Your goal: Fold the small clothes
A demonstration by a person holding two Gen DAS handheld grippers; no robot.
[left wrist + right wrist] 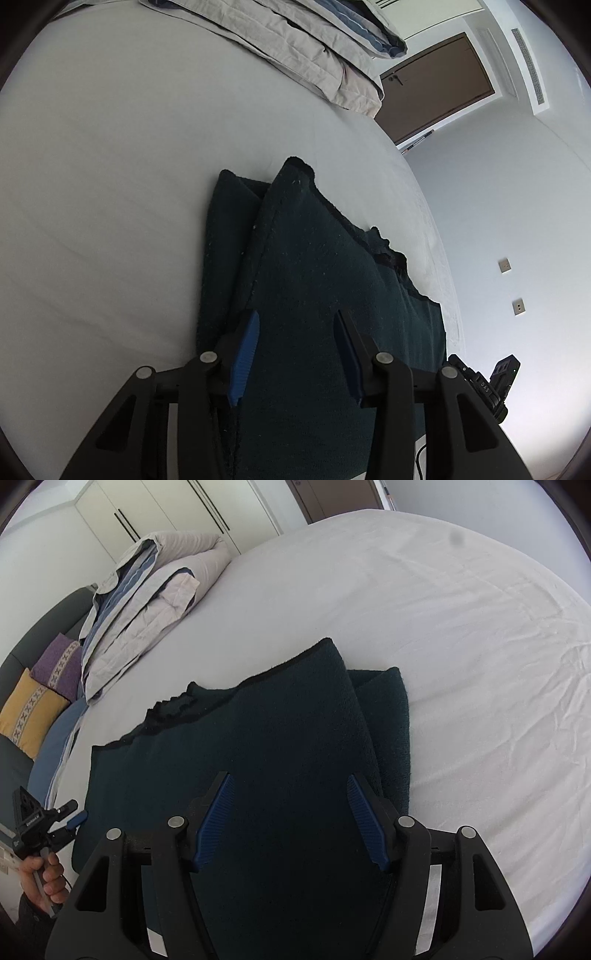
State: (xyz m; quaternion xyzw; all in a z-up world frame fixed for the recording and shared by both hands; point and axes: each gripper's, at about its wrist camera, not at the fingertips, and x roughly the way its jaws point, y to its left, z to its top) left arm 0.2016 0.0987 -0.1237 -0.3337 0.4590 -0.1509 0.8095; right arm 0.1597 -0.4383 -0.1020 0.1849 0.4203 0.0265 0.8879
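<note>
Dark green knit fabric, a small garment point(258, 746) that looks like a sweater, is lying near the edge of a white-sheeted bed point(461, 635), already doubled over: one rounded flap is resting on top of a lower layer, whose folded edge is showing beside it, and a ragged, wavy hem is trailing off toward the bed's edge. Judging from how it is lying, at least one fold is done, while the bundle is looking loose and uneven, so squaring it up and perhaps another fold is probably remaining. Hovering over the near end of the cloth, the right gripper point(291, 819) is pointing down at it with its blue pads spread apart and nothing pinched between them. Likewise, the left gripper point(295, 354) is angling down over the cloth's other near corner, jaws parted and empty, one finger sitting just above the flap's seam. In the right wrist view, a hand point(44, 878) is wrapping around the left tool's handle beside the bed. Farther off, a folded beige and blue duvet point(147, 602) is sitting across the mattress, with yellow and purple cushions point(40, 686) behind it.
</note>
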